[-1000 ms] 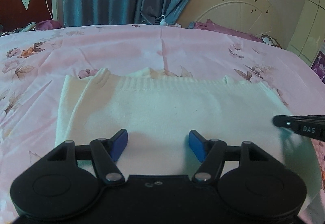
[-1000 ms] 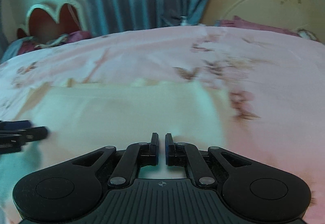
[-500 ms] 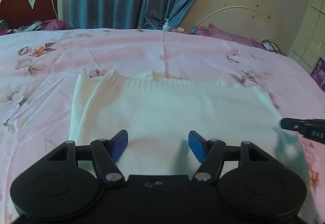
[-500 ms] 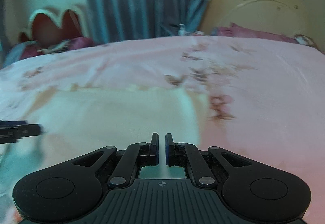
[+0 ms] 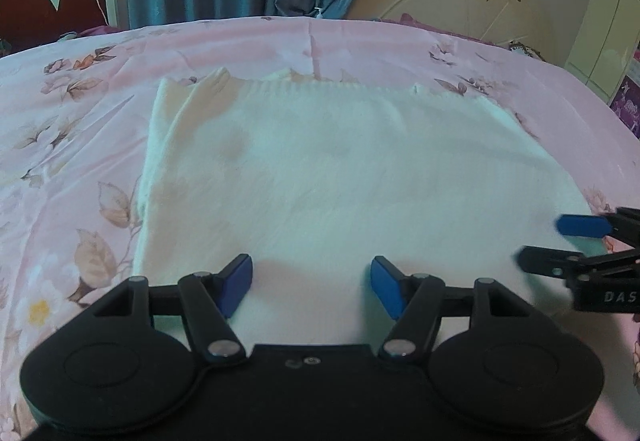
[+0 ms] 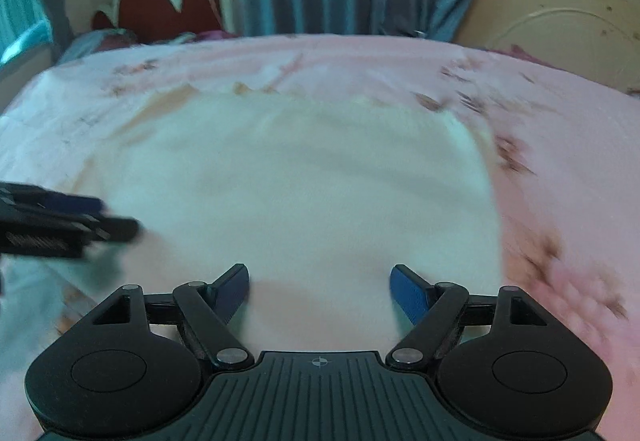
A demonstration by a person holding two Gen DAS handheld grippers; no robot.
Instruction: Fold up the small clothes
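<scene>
Cream knit garment (image 5: 340, 177) lies folded flat mid-bed on the pink floral bedspread (image 5: 80, 113), ribbed edge toward the headboard (image 5: 52, 1). Left gripper (image 5: 311, 283) over its near edge, jaws spread, nothing between. Right gripper (image 6: 319, 291) over the garment's near right part, jaws opening, nothing gripped.
</scene>
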